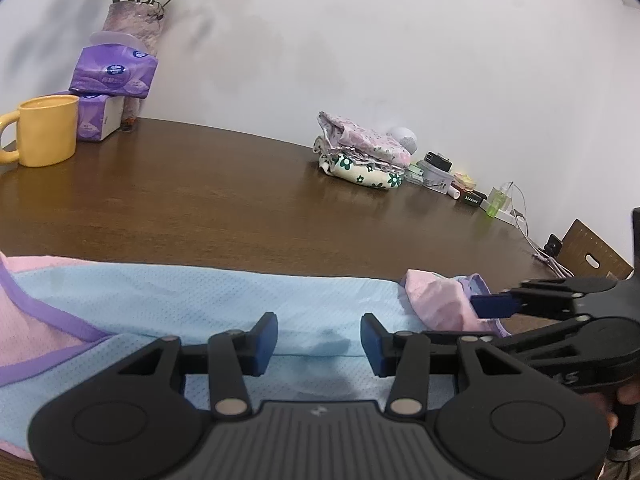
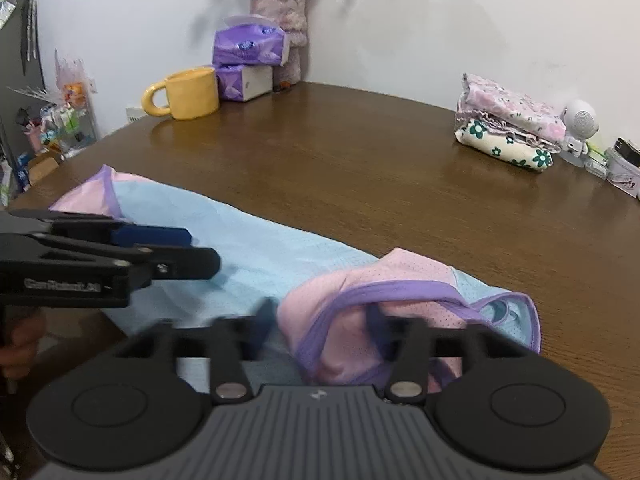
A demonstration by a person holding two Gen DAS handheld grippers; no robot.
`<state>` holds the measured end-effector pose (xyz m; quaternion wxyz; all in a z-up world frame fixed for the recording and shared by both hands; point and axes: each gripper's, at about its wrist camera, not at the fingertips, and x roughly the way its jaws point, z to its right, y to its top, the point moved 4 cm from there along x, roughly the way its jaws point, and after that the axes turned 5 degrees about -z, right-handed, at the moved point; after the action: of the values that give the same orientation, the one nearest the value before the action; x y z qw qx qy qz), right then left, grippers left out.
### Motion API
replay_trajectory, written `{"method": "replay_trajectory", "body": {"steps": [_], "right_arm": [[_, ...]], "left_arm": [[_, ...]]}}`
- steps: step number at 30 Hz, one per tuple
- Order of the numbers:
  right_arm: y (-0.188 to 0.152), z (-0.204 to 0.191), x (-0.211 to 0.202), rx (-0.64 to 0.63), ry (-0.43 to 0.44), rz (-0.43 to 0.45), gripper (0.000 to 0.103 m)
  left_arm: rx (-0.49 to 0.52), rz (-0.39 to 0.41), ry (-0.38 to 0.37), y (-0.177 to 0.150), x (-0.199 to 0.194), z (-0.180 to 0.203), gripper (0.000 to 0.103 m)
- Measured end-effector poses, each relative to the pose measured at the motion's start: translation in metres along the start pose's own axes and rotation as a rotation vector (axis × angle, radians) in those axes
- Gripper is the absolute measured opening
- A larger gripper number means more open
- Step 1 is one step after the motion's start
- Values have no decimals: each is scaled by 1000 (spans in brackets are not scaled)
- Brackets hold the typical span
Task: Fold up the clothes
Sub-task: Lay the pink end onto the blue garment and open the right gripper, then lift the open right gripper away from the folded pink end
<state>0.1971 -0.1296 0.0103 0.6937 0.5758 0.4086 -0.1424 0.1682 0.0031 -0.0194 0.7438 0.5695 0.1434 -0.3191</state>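
Lying garment (image 2: pixel 256 248), long axis left-right

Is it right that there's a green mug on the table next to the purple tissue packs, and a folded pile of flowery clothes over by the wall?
Not quite: the mug is yellow, not green, as the right wrist view shows. The rest holds: it stands on the table beside the purple tissue packs, and the folded pile of flowery clothes sits over by the wall.

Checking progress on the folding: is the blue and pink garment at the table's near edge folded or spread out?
Partly folded: the blue and pink garment lies as a long doubled strip, its pink sleeve end bunched up, not flat.
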Motion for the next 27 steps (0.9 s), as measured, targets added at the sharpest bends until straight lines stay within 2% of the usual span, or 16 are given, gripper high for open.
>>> {"method": "replay_trajectory", "body": {"steps": [3, 10, 12, 15, 18, 25, 27], "right_arm": [[1, 9, -13, 35, 25, 11, 63], [-13, 45, -34, 168, 92, 33, 64], [-20, 58, -40, 186, 77, 60, 64], [-24, 79, -47, 171, -6, 99, 64], [-24, 97, -45, 149, -85, 119, 63], [-31, 113, -34, 176, -67, 152, 64], [-36, 116, -32, 180, -57, 158, 64]], "left_arm": [[6, 5, 5, 2, -2, 2, 47], [63, 16, -3, 9, -9, 23, 50], [92, 6, -16, 11, -6, 33, 50], [134, -21, -41, 14, 2, 50, 50], [221, -54, -70, 23, 13, 74, 50], [421, -170, -101, 31, 47, 122, 50], [455, -199, -80, 29, 59, 129, 49]]}}
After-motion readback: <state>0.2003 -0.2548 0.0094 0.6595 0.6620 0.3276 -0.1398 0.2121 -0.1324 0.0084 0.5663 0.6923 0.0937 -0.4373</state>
